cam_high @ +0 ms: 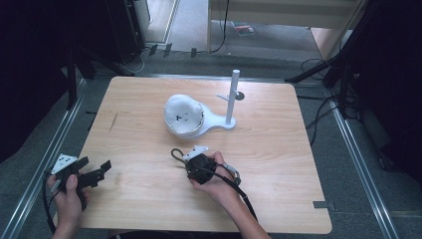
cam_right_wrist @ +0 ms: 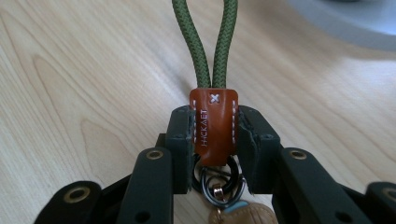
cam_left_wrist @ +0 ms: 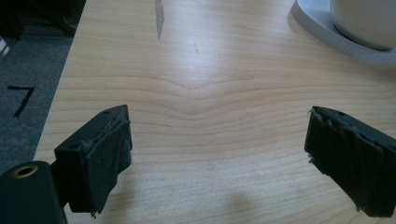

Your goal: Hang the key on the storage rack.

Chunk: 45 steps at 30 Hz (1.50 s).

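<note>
Between the jaws of the right hand-held gripper (cam_right_wrist: pixel 215 140), a brown leather tab (cam_right_wrist: pixel 214 126) with white stitching is pinched from both sides, and from its top a loop of olive-green braided cord (cam_right_wrist: pixel 205 46) runs forward over the pale wooden bench (cam_high: pixel 149 184). Below the tab hang metal key rings (cam_right_wrist: pixel 219 184) and a small tan fob, so this is a keychain strap gripped at its stiffest part, which leaves the loop free and open ahead of the jaws. In the high view the right hand-held gripper (cam_high: pixel 196 164) sits near the middle of the bench, with the cord loop (cam_high: pixel 176 154) pointing toward a white stand (cam_high: pixel 224 122): a flat base with an upright white post (cam_high: pixel 232 97) and a short side peg. Holding the loop foremost would suit hanging it on that peg, I judge. A white rounded cap-like object (cam_high: pixel 183 115) rests on the base, beside the post. Well apart, at the bench's near left corner, the left hand-held gripper (cam_high: pixel 92 174) waits with its jaws spread wide and nothing between them, its worn black pads (cam_left_wrist: pixel 109 158) over bare wood.
</note>
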Each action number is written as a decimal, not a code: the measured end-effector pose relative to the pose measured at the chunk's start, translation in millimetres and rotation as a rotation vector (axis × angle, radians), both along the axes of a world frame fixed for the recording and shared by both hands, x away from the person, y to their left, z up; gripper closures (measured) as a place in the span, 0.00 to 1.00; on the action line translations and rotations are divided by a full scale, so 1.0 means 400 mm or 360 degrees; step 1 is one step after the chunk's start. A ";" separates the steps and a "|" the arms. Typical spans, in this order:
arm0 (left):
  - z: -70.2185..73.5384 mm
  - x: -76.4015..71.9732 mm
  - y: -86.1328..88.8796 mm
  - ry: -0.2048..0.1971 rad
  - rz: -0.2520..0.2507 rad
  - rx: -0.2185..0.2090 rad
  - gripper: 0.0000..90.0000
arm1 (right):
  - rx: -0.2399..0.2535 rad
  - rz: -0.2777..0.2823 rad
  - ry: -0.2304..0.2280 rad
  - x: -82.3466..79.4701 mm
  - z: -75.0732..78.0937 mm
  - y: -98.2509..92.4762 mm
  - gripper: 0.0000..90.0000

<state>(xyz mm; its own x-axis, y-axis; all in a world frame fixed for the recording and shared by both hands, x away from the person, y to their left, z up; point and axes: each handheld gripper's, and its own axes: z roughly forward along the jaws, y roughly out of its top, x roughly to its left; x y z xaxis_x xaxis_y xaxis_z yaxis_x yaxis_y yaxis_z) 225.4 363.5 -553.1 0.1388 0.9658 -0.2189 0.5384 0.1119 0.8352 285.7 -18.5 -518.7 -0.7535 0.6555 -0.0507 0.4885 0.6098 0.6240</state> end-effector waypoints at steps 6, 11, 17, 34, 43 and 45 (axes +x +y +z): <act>0.000 0.000 -0.001 0.0001 0.0005 0.0001 0.09 | 0.0194 -0.0063 -0.0195 -0.034 0.030 -0.052 0.76; 0.000 0.000 -0.001 0.0005 0.0005 0.0006 0.09 | 0.0305 -0.0098 -0.0277 -0.050 0.051 -0.079 0.76; 0.000 0.001 -0.002 0.0005 0.0007 0.0010 0.09 | 0.0438 -0.0180 -0.0411 -0.065 0.097 -0.113 0.76; 0.000 0.000 -0.001 0.0000 0.0011 0.0009 0.09 | 0.0667 -0.0453 -0.0705 -0.053 0.197 -0.191 0.76; 0.001 0.003 -0.003 0.0013 0.0010 0.0021 0.09 | 0.0720 -0.0604 -0.0892 -0.043 0.235 -0.222 0.76; 0.001 0.003 -0.003 0.0013 0.0009 0.0021 0.09 | 0.0741 -0.0644 -0.0933 -0.040 0.244 -0.230 0.76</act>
<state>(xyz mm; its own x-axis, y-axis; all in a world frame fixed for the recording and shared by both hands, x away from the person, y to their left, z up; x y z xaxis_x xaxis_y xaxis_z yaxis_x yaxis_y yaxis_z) 226.4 362.4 -552.8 0.1314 0.9694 -0.2071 0.5445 0.1040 0.8323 269.7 -110.3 -421.0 -0.3928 0.9195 -0.0182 0.1333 0.0765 0.9881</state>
